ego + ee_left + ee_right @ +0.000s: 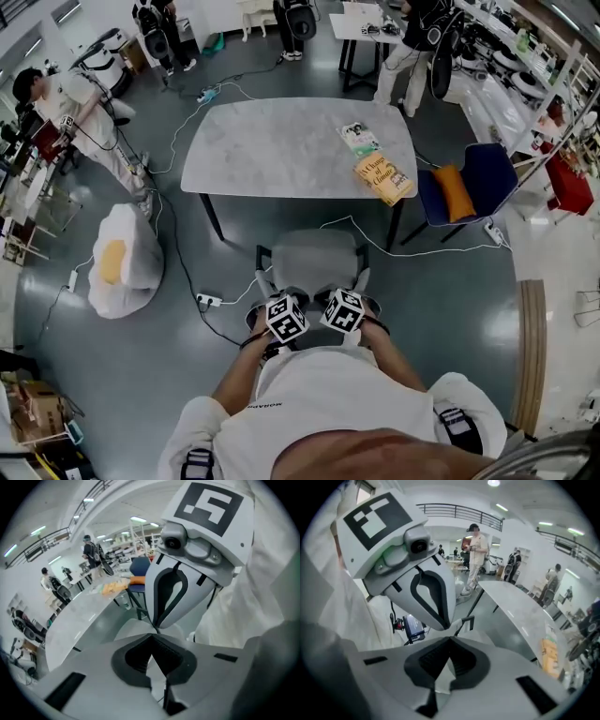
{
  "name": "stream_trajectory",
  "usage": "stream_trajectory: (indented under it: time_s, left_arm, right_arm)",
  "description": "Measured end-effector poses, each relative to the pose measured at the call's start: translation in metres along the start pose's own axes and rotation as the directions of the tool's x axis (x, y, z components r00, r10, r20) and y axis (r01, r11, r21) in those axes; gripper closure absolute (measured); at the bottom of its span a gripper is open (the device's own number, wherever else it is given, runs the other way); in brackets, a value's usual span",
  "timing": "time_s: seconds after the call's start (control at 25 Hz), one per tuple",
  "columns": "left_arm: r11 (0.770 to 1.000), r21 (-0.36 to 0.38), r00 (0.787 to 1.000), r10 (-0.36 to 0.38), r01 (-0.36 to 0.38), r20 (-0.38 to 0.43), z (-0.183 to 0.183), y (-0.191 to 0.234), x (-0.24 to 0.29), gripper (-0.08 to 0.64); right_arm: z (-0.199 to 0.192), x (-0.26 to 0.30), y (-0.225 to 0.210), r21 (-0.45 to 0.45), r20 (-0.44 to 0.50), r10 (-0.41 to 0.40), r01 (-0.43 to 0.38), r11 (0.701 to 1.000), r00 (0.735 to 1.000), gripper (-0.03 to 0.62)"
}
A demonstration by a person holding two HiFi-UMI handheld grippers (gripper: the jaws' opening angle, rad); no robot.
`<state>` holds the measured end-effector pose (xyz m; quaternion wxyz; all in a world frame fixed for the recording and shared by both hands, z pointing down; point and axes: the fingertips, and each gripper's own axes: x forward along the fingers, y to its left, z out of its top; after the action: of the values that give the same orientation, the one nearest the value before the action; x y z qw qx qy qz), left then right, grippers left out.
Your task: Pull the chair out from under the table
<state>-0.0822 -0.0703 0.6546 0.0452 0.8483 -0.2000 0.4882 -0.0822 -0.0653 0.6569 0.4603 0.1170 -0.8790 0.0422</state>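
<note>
**Bright, even light, bent edges**

Ceiling lights (138, 519) fill the hall evenly, so shadows stay faint, with a pale sheen on the floor (492, 323) and the table (281, 150). Both gripper views bulge like a fisheye — corners black, close foreground soft. The head view curves at its rim.

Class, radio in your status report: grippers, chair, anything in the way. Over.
Left gripper, right gripper: jaws shut, empty. Chair stands out from under table. Power strip on floor beside chair, toward head view's left.

shirt (328, 394): white | left claw (152, 637), right claw (451, 639): grey | marker cubes (287, 317): black-white
</note>
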Motion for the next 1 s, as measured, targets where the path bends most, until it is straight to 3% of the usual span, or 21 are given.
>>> stream_trajectory:
  time_s: [0.24, 0.44, 0.64, 1.0]
  left_arm:
    - [0.989, -0.061, 0.988, 0.142, -0.138, 0.064, 0.026, 0.031, -0.034, 0.557]
    - [0.97, -0.129, 0.96, 0.227, -0.207, 0.166, 0.05, 0.055, -0.072, 0.557]
    - [0.935, -0.203, 0.901, 0.34, -0.292, 0.27, 0.076, 0.075, -0.107, 0.557]
    - [0.872, -0.369, 0.778, 0.466, -0.322, 0.422, 0.115, 0.097, -0.161, 0.557]
  right_arm:
    - [0.033, -0.028, -0.032, 0.022, 0.097, -0.131, 0.13, 0.991, 0.987, 0.578]
    - [0.072, -0.063, -0.051, 0.124, 0.239, -0.224, 0.199, 0.972, 0.945, 0.578]
    - [0.097, -0.096, -0.069, 0.215, 0.331, -0.318, 0.257, 0.942, 0.888, 0.578]
    - [0.132, -0.144, -0.087, 0.367, 0.483, -0.41, 0.247, 0.897, 0.773, 0.578]
